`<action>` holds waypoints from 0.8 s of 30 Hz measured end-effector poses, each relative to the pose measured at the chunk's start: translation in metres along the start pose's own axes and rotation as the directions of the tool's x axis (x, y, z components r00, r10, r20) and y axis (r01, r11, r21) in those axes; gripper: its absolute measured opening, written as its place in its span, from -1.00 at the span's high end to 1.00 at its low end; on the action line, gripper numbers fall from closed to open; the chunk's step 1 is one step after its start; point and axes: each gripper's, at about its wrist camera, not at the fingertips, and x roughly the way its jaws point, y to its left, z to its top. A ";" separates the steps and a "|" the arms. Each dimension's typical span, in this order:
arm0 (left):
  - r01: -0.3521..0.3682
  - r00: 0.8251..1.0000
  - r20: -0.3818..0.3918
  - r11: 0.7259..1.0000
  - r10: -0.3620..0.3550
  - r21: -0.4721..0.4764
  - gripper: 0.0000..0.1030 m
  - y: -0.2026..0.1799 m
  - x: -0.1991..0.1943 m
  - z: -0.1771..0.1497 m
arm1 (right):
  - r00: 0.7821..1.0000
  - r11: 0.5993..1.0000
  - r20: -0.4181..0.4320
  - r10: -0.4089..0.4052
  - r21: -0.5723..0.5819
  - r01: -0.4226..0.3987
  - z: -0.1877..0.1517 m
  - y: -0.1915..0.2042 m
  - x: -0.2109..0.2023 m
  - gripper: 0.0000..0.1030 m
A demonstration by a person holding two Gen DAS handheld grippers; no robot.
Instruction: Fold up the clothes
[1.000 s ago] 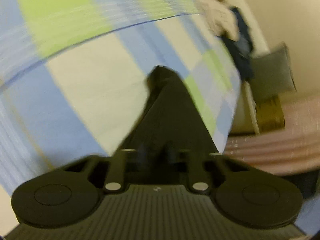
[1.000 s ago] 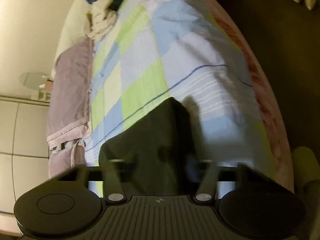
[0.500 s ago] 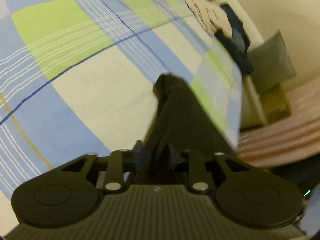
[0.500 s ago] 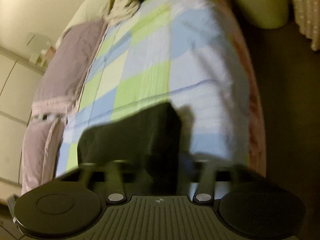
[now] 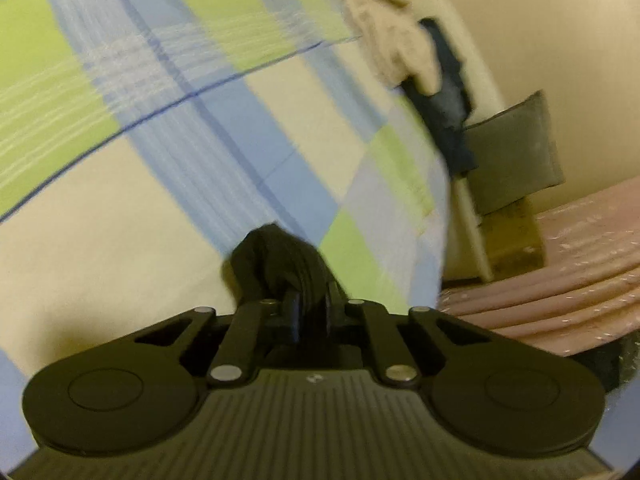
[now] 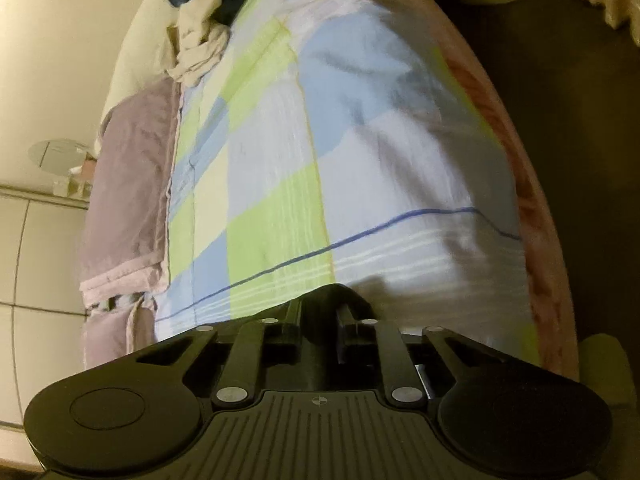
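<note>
A black garment (image 5: 276, 256) is pinched in my left gripper (image 5: 310, 312), which is shut on it; a bunched fold sticks out past the fingertips above the checked bedsheet (image 5: 120, 168). My right gripper (image 6: 320, 320) is shut on the same black garment (image 6: 332, 294); only a small dark edge shows beyond its fingers, the rest is hidden under the gripper body. Both grippers are held over the bed.
The bed has a blue, green and cream checked sheet (image 6: 280, 200). A pile of beige and dark blue clothes (image 5: 412, 60) lies at the far end, also seen in the right wrist view (image 6: 200, 32). A mauve pillow (image 6: 132, 168) lies left. A grey cushion (image 5: 516, 152) stands off the bed.
The visible black cloth has shrunk in both views: the broad hanging panel is now a small bunch at the fingertips. Both grippers have swung over the bed; the frames are motion-blurred.
</note>
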 end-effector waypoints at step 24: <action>-0.270 0.953 0.029 0.799 0.303 0.537 0.92 -0.078 0.012 -0.076 | 0.979 0.705 0.139 -0.151 -0.678 0.205 -0.073 0.073 -0.013 0.32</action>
